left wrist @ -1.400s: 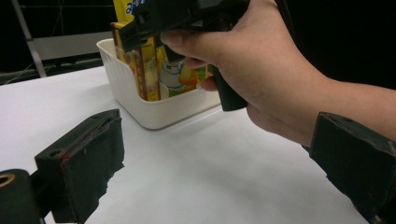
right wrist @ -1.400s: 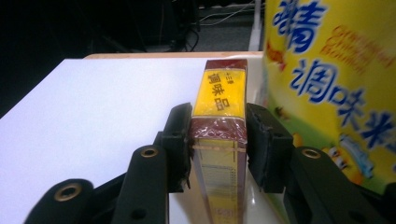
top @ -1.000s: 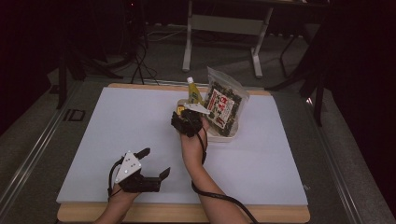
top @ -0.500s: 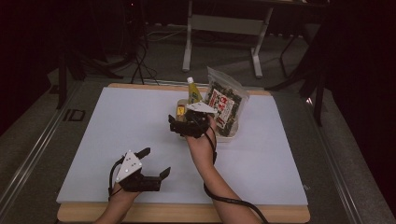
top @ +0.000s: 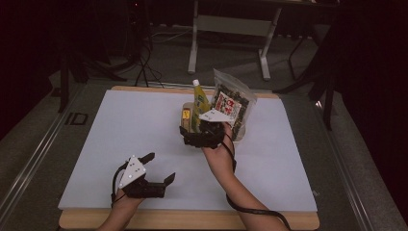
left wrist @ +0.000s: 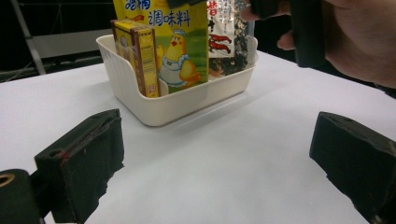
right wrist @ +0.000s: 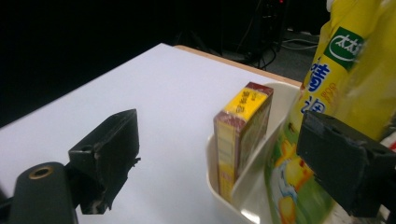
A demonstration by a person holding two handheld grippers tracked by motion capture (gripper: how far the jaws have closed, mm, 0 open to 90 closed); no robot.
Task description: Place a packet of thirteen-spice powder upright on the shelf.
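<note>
- Your right gripper [top: 195,136] sits at the near-left corner of the white basket [left wrist: 140,88], jaws spread wide and holding nothing. In the right gripper view one jaw hangs over bare table and the other stands in front of the yellow seasoning pouch [right wrist: 345,93], so the small yellow-and-maroon box [right wrist: 240,130] lies in the gap. I judge you are lining up to take that box.
- The box stands upright in the basket's end compartment, just beside the pouch. A dark seaweed bag [top: 231,103] stands behind them.
- Your left gripper [top: 156,171] rests low on the white table [top: 120,125], well apart from the basket, jaws wide and empty. It seems parked to keep clear.
- Compared with a second ago, your right gripper has swung left and toward you, from over the seaweed bag to the box side. The left one has not moved. Whether the basket shifted is hard to tell in this dim view.
</note>
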